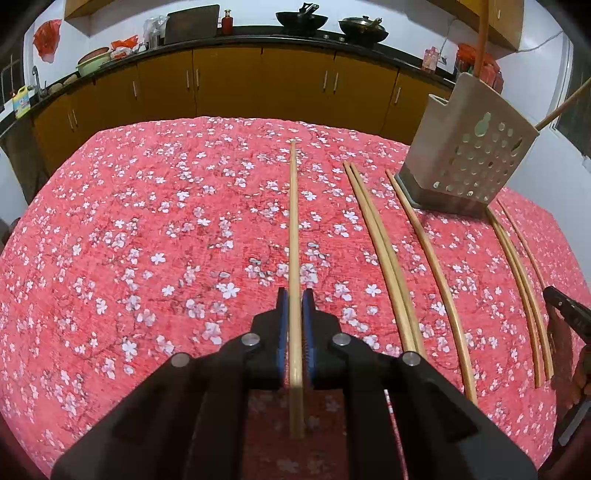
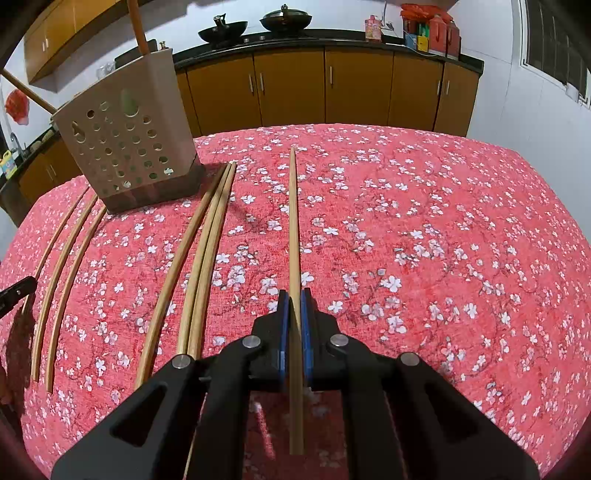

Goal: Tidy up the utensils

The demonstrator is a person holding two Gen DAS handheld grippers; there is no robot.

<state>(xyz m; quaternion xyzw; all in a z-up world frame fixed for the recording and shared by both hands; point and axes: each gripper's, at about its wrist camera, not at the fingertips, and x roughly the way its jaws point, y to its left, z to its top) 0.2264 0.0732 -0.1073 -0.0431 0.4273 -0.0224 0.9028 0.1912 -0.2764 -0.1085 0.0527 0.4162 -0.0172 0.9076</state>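
Note:
My left gripper [image 1: 294, 301] is shut on a wooden chopstick [image 1: 294, 221] that points straight ahead over the table. My right gripper [image 2: 294, 301] is shut on another wooden chopstick [image 2: 293, 221], also pointing ahead. Several more chopsticks [image 1: 384, 251] lie in a row on the red floral tablecloth [image 1: 166, 221], to the right of the left gripper and to the left of the right gripper [image 2: 207, 258]. A beige perforated utensil holder [image 1: 469, 155] stands behind them; it also shows in the right wrist view [image 2: 129, 136], with two long handles sticking out of it.
Yellow kitchen cabinets [image 2: 332, 88] with a black counter run behind the table. Woks [image 1: 301, 18], bottles and bags sit on the counter. The other gripper's edge [image 1: 569, 314] shows at the far right of the left wrist view.

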